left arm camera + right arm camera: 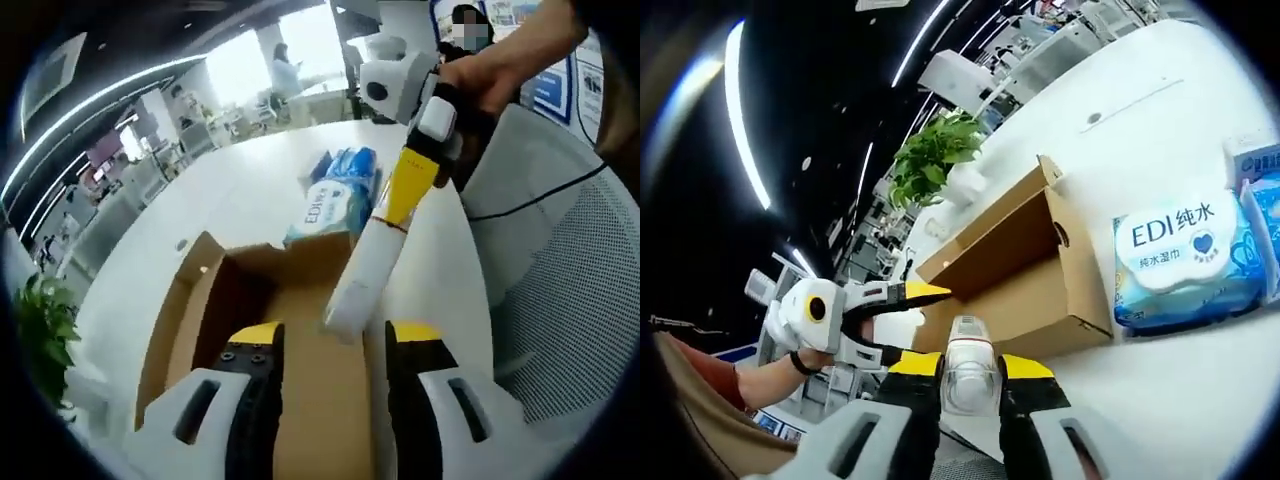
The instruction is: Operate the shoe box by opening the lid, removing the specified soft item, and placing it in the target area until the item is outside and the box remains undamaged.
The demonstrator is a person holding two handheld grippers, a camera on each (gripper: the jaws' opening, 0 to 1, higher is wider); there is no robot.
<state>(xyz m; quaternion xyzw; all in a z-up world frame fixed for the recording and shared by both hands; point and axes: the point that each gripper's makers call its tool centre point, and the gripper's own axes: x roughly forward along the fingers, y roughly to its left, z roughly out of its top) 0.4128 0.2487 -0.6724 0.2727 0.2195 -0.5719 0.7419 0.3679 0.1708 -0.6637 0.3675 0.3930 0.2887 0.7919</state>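
An open brown cardboard shoe box [205, 300] lies on the white table [220, 190], its flap folded outward. My left gripper [335, 340] is open, its yellow-tipped jaws standing apart just above the box's cardboard. My right gripper [415, 160] comes in from the upper right, shut on a long white item [362, 270] whose lower end hangs over the box's inside. In the right gripper view that white item [965, 375] sits clamped in my right gripper [970, 368], with the box [1020, 270] beyond it and the left gripper [902, 322] at its near end.
A blue-and-white pack of wet wipes [335, 195] [1185, 255] lies on the table just past the box, with more packs [1265, 215] beside it. A potted plant [935, 160] [45, 330] stands at the table's far edge. A mesh chair [565, 300] is close by.
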